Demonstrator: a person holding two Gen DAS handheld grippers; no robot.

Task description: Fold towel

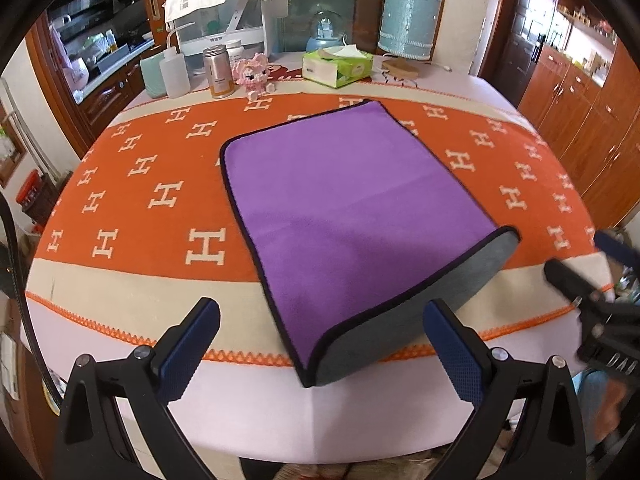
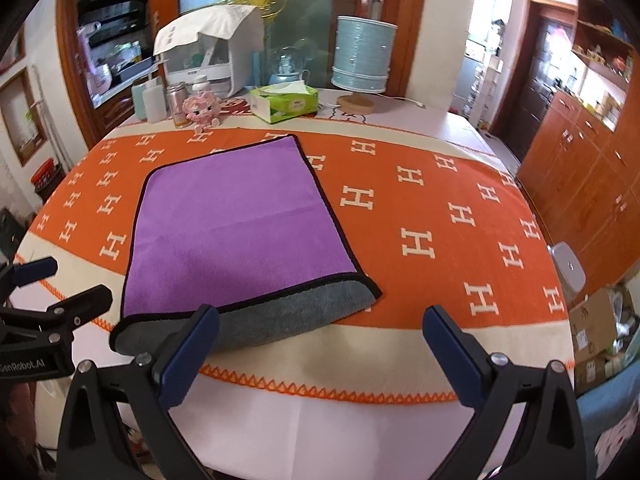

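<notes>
Both grippers, left (image 1: 320,354) and right (image 2: 320,354), hover with jaws wide open, empty; the towel (image 1: 344,216) seemingly already folded, each should pinch a near corner squarely.

counts: 1 towel (image 1: 348,216) (image 2: 236,216), purple on top with a grey underside and black trim. 2 grippers, left gripper (image 1: 320,344) and right gripper (image 2: 320,344), 2 blue-padded fingers each. 1 orange table runner (image 1: 160,200) with white h marks. 1 tissue box (image 1: 338,66), green. 1 lamp (image 1: 408,24) with a pale blue shade. 1 pink toy figure (image 1: 254,74). 1 snow globe (image 1: 326,34). 1 white squeeze bottle (image 1: 174,74), 1 metallic canister (image 1: 218,72), 1 pale green container (image 1: 152,72), 1 white-lidded jar (image 1: 234,50) behind them. 1 white appliance (image 1: 228,12) with a cloth draped on top.
</notes>
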